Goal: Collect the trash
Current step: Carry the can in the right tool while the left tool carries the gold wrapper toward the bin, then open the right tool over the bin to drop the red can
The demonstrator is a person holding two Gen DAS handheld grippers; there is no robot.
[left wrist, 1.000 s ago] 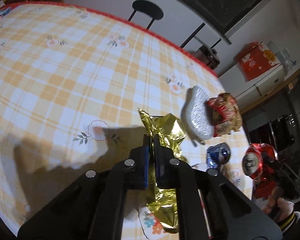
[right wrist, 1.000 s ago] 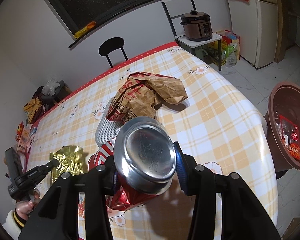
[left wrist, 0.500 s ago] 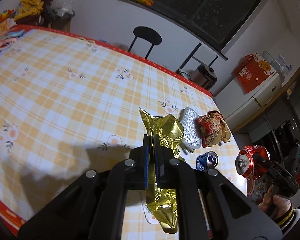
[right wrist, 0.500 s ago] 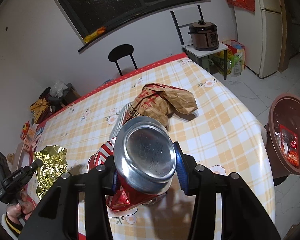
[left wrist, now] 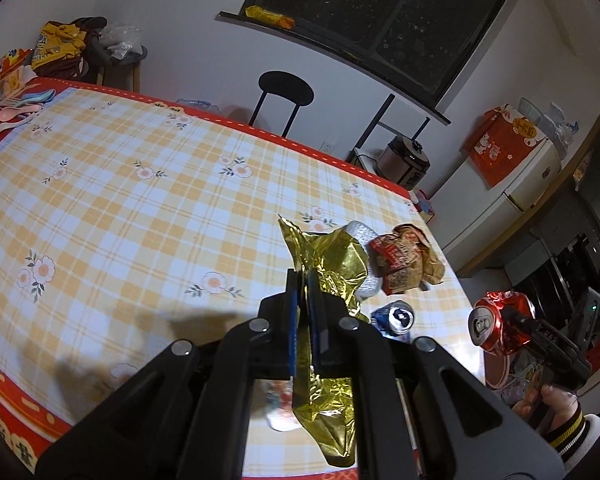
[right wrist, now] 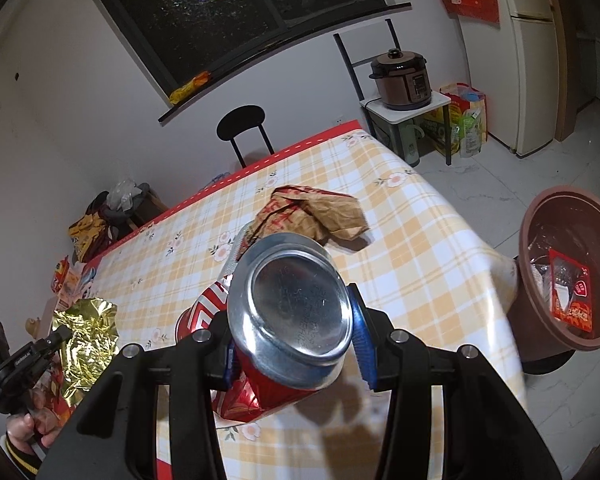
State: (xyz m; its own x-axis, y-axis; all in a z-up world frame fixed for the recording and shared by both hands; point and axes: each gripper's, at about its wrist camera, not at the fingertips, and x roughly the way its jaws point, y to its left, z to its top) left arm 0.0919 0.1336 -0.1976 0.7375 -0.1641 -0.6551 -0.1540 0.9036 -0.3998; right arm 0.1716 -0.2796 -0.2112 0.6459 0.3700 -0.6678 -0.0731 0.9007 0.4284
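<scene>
My left gripper [left wrist: 305, 280] is shut on a crumpled gold foil wrapper [left wrist: 332, 264] and holds it above the checked table [left wrist: 140, 208]. The wrapper also shows in the right wrist view [right wrist: 86, 332]. My right gripper [right wrist: 292, 320] is shut on a crushed red drink can [right wrist: 288, 312], its silver bottom facing the camera; the can also shows in the left wrist view [left wrist: 496, 326]. A brown trash bin [right wrist: 540, 232] with red packets inside stands on the floor right of the table. A crumpled brown paper bag [right wrist: 312, 212], a silver pouch [left wrist: 360, 232] and a blue can [left wrist: 394, 316] lie on the table.
A black chair [right wrist: 242, 124] stands at the table's far side. A rice cooker [right wrist: 400, 76] sits on a small stand by the fridge [right wrist: 532, 52]. Snack bags [left wrist: 56, 46] pile on a stool at the far left corner. The table edge [right wrist: 500, 272] drops off near the bin.
Both grippers have risen higher above the table, each keeping hold of its item. The table and room show from farther away now.
</scene>
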